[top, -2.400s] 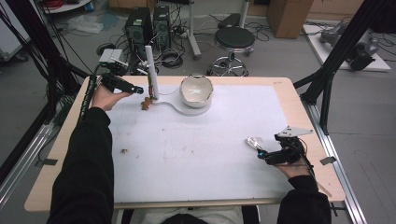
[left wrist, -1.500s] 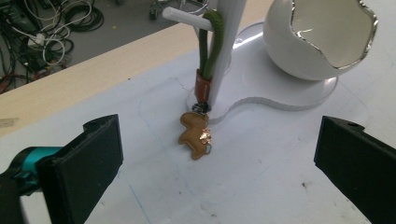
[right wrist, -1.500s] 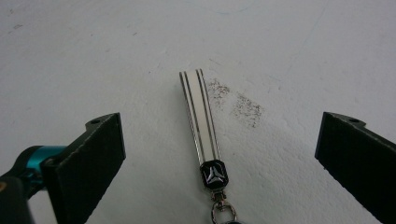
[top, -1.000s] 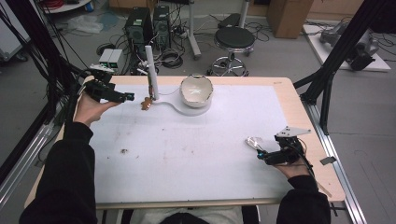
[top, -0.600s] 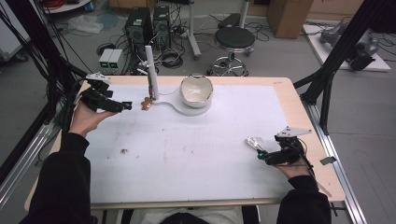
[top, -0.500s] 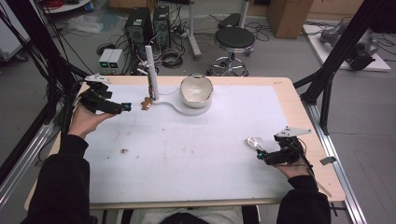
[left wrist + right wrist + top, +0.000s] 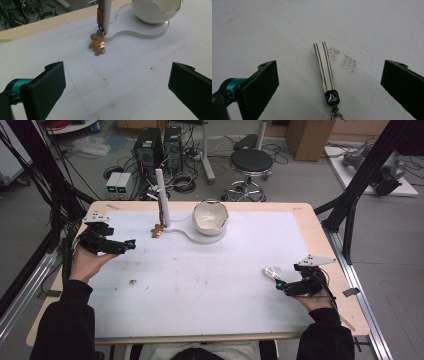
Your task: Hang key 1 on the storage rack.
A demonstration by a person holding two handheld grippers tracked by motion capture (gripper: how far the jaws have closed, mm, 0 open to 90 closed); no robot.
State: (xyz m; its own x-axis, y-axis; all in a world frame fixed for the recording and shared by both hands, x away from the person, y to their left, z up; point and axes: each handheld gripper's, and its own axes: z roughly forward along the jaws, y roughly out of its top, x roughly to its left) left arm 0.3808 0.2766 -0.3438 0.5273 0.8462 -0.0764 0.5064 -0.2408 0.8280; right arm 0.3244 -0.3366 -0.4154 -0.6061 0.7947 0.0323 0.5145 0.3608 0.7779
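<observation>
From the high view, my tabletop (image 7: 320, 227) is a pale wooden board with a white sheet (image 7: 200, 275) over most of it, the sheet marked with small dark specks and smudges. Beyond the far edge the grey room floor carries two black computer towers (image 7: 159, 142), tangled cables and a round black stool (image 7: 249, 160), and black frame struts stand at both sides. My left gripper (image 7: 127, 243) hovers at the left edge of the sheet with its jaws parted; my right gripper (image 7: 278, 284) rests near the right edge, jaws also spread, just beside the white striped strap key fob (image 7: 272, 272). At the far middle stands a white egg-shaped bowl (image 7: 210, 216) on a flat white base with an upright white post (image 7: 161, 195). In the left gripper view, a small brown gingerbread-figure charm (image 7: 96, 44) lies on the sheet at the foot of that post, well ahead of my open jaws. In the right gripper view, the key fob (image 7: 325, 70) lies flat between my wide-open jaws, touching neither, beside a grey smudge on the sheet.
</observation>
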